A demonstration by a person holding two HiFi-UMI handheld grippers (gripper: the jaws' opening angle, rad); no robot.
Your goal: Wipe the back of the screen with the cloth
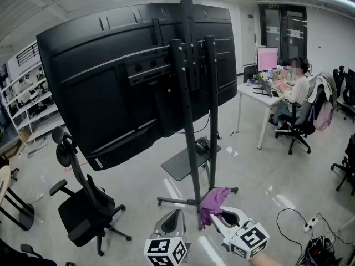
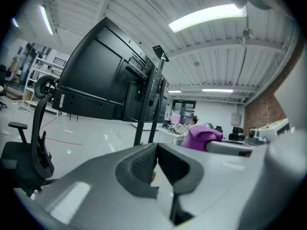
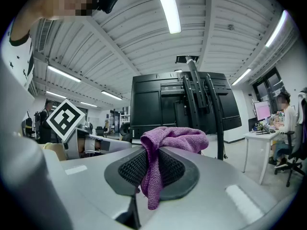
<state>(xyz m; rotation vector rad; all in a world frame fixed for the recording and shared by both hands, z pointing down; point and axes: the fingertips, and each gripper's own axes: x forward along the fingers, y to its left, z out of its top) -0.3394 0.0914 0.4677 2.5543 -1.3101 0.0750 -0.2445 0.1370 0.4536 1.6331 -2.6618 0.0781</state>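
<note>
The big black screen (image 1: 138, 65) hangs on a wheeled stand (image 1: 194, 121), its back facing me; it also fills the middle of the right gripper view as the screen (image 3: 163, 104) and the left of the left gripper view as the screen (image 2: 96, 85). A purple cloth (image 1: 213, 201) is pinched in my right gripper (image 1: 217, 214), low at centre-right, well short of the screen. In its own view the cloth (image 3: 165, 147) drapes between the shut jaws. My left gripper (image 1: 176, 218) sits beside it, jaws shut and empty (image 2: 156, 164).
A black office chair (image 1: 83, 198) stands at lower left under the screen. A white desk (image 1: 258, 98) with a seated person (image 1: 297, 101) is at the right. Shelving (image 1: 25, 87) lines the left wall. Cables and a power strip (image 1: 310, 223) lie on the floor at lower right.
</note>
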